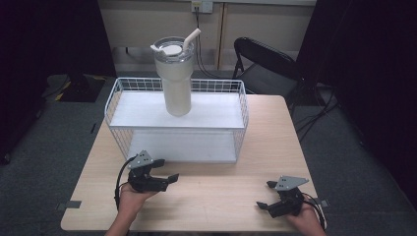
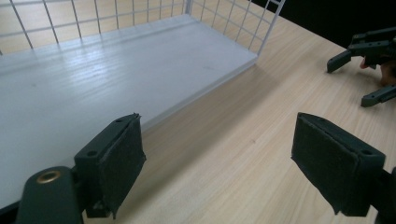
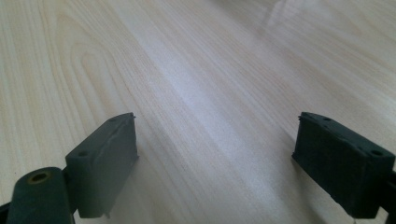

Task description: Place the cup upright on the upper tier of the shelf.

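Note:
A cream tumbler (image 1: 175,78) with a clear lid and a straw stands upright on the top shelf of a white wire rack (image 1: 242,105) at the back of the wooden table (image 1: 221,191). My left gripper (image 1: 166,169) rests open near the table's front left, close to the rack's lower shelf (image 2: 93,79), with nothing between its jaws. My right gripper (image 1: 266,194) is open at the front right, over bare wood (image 3: 210,93). In the left gripper view my left gripper (image 2: 217,158) faces the right gripper (image 2: 359,77) across the table.
A black folding chair (image 1: 268,61) stands behind the table at the right. Dark curtains flank the room, and grey carpet surrounds the table. The rack's lower shelf holds nothing that I can see.

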### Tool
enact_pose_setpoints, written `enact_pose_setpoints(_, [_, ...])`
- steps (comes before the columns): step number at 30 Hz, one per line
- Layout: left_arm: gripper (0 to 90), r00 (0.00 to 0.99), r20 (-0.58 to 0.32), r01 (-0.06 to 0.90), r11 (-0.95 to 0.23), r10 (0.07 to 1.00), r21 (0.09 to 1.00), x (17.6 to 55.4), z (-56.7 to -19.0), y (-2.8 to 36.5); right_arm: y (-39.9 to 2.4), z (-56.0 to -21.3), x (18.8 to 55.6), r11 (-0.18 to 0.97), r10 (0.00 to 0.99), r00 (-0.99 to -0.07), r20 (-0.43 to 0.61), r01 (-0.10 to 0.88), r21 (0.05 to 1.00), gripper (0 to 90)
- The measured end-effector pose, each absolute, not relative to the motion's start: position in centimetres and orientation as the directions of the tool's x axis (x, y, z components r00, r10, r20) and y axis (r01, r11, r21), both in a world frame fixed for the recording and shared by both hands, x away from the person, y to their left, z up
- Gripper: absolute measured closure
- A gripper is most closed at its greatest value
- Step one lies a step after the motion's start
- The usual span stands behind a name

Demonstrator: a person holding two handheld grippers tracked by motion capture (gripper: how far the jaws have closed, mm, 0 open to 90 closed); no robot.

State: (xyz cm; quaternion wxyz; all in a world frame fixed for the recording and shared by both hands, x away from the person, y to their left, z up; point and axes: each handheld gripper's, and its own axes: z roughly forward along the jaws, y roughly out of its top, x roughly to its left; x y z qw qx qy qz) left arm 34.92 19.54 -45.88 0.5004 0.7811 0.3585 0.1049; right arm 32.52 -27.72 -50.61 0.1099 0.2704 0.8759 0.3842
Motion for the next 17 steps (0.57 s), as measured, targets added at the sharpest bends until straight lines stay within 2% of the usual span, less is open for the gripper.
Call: enact_pose_setpoints(17, [16.8, 0.708, -0.153, 0.51, -0.349, 0.69, 0.786, 34.1, -48.3, 19.8, -27.7, -50.6, 32.5, 0.559, 0.558, -0.83, 0.015, 0.389, 0.732, 12.5])
